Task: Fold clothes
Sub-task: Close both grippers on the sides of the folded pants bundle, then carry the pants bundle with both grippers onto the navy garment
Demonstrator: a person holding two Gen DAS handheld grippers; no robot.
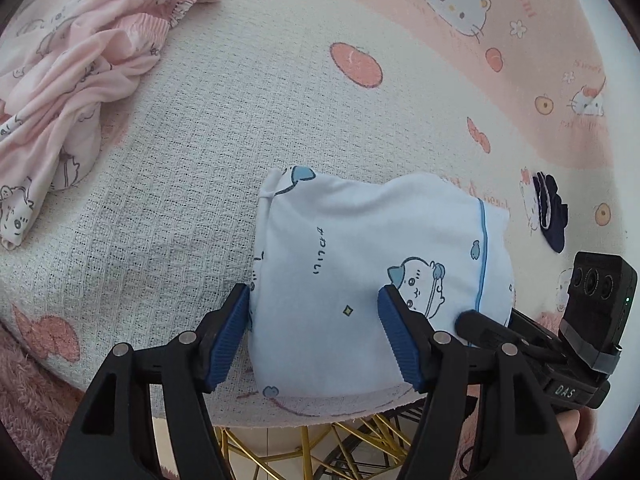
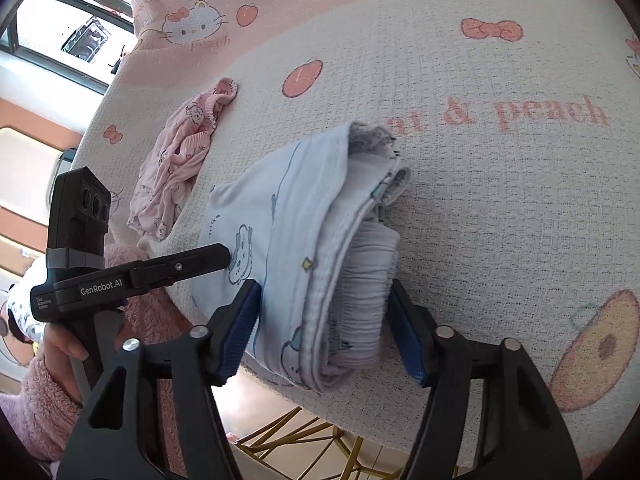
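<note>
A folded white garment (image 1: 360, 264) with blue cartoon prints lies near the front edge of the table. My left gripper (image 1: 314, 294) stands open over its left part, one pad at the cloth's left edge and the other resting on top. In the right wrist view the same folded garment (image 2: 304, 240) shows its stacked layers and ribbed waistband. My right gripper (image 2: 324, 286) has closed on that bundle, with a pad touching the cloth on each side. One finger of the right gripper (image 1: 480, 322) shows at the garment's right end.
A crumpled pink garment (image 1: 80, 72) (image 2: 176, 168) lies at the far left. A small dark item (image 1: 552, 212) sits to the right. The cream and pink printed cover (image 1: 180, 168) drapes over the front edge, with gold legs (image 1: 320, 452) below. A hand in a pink fleece sleeve (image 2: 60, 356) holds the left gripper.
</note>
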